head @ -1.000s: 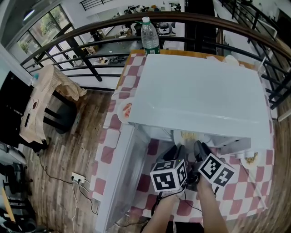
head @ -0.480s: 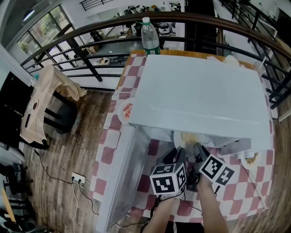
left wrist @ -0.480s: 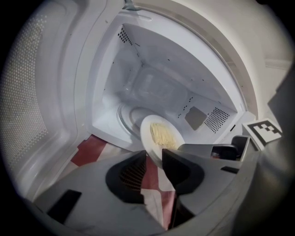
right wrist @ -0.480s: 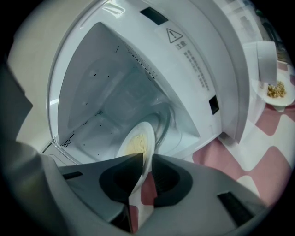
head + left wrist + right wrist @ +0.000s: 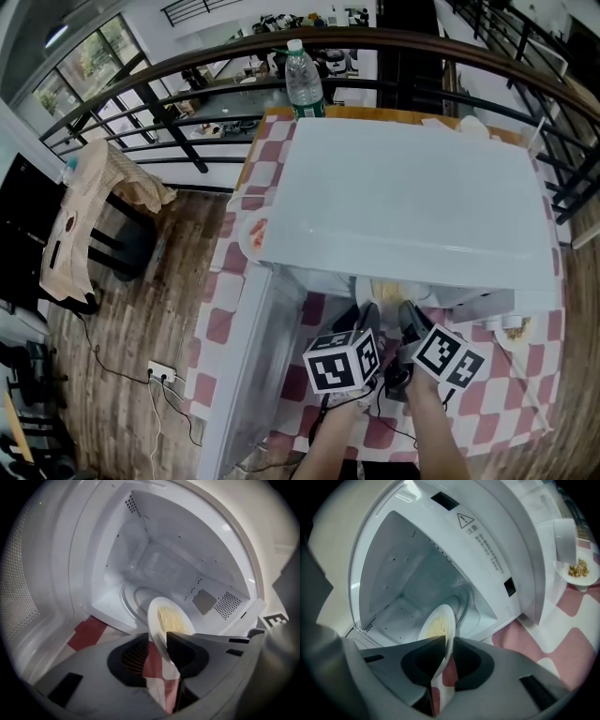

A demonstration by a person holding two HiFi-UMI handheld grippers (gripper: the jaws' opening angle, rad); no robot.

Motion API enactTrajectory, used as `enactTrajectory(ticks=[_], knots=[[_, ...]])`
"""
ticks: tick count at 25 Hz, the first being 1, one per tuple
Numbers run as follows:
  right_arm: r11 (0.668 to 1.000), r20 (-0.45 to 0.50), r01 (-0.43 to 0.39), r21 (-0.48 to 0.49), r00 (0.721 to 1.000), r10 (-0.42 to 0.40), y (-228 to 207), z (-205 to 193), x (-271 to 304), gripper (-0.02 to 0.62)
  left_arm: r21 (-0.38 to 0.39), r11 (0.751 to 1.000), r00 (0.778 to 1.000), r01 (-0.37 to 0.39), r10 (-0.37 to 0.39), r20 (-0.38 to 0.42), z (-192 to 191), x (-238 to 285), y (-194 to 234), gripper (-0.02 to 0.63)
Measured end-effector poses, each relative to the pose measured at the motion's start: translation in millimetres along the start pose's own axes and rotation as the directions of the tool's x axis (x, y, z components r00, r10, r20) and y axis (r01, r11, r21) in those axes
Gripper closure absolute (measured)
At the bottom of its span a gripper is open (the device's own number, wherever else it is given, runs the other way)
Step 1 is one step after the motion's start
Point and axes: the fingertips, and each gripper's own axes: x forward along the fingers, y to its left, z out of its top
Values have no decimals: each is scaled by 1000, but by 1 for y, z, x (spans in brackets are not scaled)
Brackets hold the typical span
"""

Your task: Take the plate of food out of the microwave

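Plate of noodles (image 5: 438,625) lies at the front edge of the microwave (image 5: 403,197) floor, straight ahead of both grippers. Our right gripper (image 5: 449,640) pinches its near rim. Our left gripper (image 5: 156,639), jaws just opened wide, straddles that rim without pressing. We judge the pull comes toward us, right hand leading.

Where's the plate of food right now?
In the head view the plate of food is at the open mouth of the microwave, bottom centre. The fingers of the right gripper have just closed on its near rim.
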Motion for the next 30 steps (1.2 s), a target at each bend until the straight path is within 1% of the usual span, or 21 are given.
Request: enactTrajectory(ticks=[3,4,6,9,13,18,24,30], knots=[[1000,0,1,-6,1000,-1,-2,-1,-2,541,-35,999,999,30,-31,-14,-2,4,-2,459],[1000,-2,2,-9,1000,-2,-3,-2,-3,541,-47,998,999,40,-41,-15,-2,5,-3,481],[1000,-2,4,-12,1000,-4,-4,-3,-4,540,-55,997,999,53,-54,-8,-3,5,-5,503],[1000,-1,8,-18,1000,-8,-4,-5,-7,540,-56,997,999,49,-48,10,-4,2,-5,506],[1000,-2,9,-23,1000,-9,-3,-10,-13,540,-86,996,999,38,-36,29,-10,-6,-5,508],[1000,9,7,-29,1000,-7,5,-14,-27,540,-73,997,998,39,-35,53,-11,-23,-9,506],[999,25,5,-33,1000,-4,16,-19,-50,540,-72,995,996,64,-59,70,-12,-46,-17,508],[999,27,8,-49,1000,-6,23,-26,-73,540,-85,994,996,64,-58,72,-21,-70,-24,506]])
